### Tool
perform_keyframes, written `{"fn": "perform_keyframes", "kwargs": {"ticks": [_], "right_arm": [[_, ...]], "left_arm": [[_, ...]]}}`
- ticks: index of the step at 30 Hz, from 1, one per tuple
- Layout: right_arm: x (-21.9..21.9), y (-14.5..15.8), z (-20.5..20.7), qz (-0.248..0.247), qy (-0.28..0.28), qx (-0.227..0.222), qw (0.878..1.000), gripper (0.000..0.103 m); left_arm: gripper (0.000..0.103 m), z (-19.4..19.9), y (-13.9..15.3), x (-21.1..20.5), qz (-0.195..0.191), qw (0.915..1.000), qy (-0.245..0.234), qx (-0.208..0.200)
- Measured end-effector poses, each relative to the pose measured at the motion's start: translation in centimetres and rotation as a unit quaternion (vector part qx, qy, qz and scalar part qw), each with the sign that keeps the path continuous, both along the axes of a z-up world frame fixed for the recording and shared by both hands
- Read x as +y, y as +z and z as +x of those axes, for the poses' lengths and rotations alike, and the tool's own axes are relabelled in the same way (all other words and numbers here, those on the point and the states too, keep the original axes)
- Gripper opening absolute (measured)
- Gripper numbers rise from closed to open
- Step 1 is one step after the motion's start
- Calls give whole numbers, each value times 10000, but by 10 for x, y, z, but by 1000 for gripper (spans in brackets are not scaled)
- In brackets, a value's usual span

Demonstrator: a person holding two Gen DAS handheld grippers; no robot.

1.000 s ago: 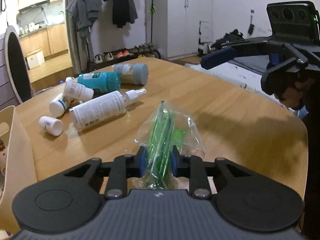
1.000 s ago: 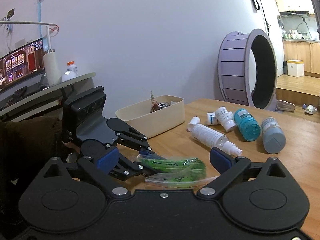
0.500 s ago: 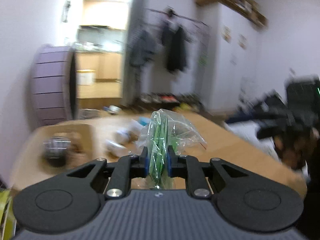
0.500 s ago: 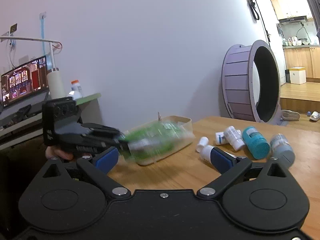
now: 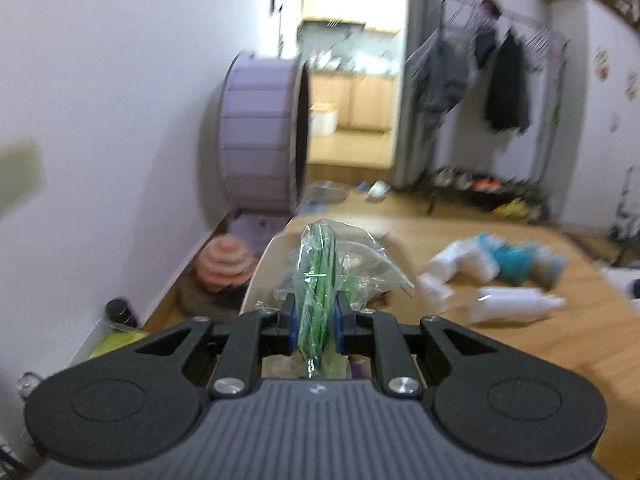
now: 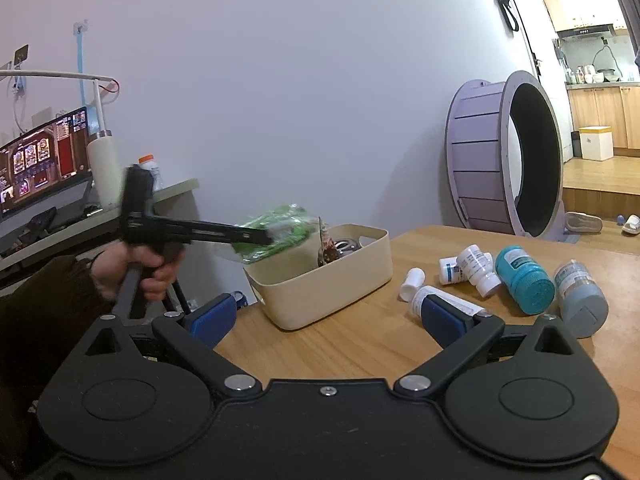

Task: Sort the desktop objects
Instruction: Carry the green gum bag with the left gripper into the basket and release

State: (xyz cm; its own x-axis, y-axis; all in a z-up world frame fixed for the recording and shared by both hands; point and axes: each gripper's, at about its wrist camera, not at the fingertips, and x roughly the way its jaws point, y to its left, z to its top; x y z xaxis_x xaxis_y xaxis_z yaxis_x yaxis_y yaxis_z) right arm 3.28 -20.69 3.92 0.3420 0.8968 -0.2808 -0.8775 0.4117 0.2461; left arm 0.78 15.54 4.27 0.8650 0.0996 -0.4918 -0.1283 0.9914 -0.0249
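Here, left hand-held gripper (image 5: 314, 322) clamped on green packet (image 5: 318, 280), wooden table (image 6: 372, 340); right hand-held gripper (image 6: 326, 314) apart

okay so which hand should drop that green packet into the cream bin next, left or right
Left. The left gripper is shut on the green packet and holds it above the cream bin. The right gripper is open, empty, and low over the table in front of the bin.

No text can be read anywhere. The labels on the teal bottle (image 6: 525, 280), the grey bottle (image 6: 580, 295) beside it and the small white bottles (image 6: 478, 266) carry print too small to make out.
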Motion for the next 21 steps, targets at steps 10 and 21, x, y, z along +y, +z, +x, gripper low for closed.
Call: {"fn": "perform_keyframes", "kwargs": {"ticks": [10,21], "right_arm": [[0,0,-2,-22,-42,8,10000,99],[-1,-1,-3,-94,-62,45,9999,100]], "left_arm": [[33,-21,7,6,151,9987,367,-305],[26,35,-24,13,157,9986,109,499]]}}
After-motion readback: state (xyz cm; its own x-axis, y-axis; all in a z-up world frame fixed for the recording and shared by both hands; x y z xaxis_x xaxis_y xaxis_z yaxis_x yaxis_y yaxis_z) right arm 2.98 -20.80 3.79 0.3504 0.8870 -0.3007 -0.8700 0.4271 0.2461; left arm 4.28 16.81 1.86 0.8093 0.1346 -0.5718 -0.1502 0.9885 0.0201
